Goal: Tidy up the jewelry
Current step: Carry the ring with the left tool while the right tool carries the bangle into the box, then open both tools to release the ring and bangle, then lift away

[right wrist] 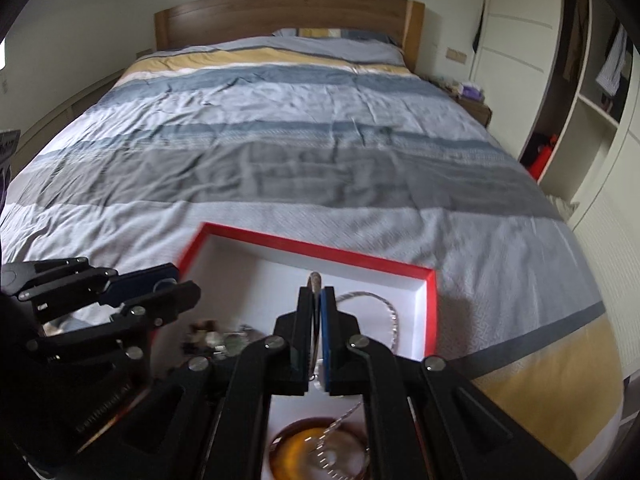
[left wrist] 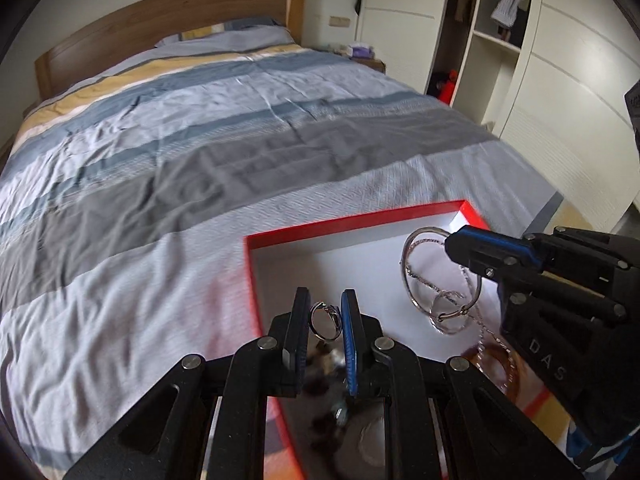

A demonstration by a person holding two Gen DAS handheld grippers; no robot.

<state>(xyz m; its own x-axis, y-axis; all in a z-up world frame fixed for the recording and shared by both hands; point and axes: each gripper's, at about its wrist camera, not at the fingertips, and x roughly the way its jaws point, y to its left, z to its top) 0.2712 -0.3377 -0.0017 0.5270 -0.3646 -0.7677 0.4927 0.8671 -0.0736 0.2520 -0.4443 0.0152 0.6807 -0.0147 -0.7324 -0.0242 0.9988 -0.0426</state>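
Left wrist view: my left gripper (left wrist: 326, 316) is nearly closed, pinching a small silver ring (left wrist: 325, 318) over the left edge of the red box (left wrist: 256, 280). My right gripper (left wrist: 450, 244) is fully closed on a large thin silver bangle (left wrist: 416, 276) with a fine chain (left wrist: 486, 334) tangled through it, above the box's far right corner. I'd lower both slowly onto bare white floor, well apart, so the chain can't snag. Box walls rigid and shallow; metal slick, hoops stiff, chain limp. An amber bangle (right wrist: 320, 444) lies at the near edge.
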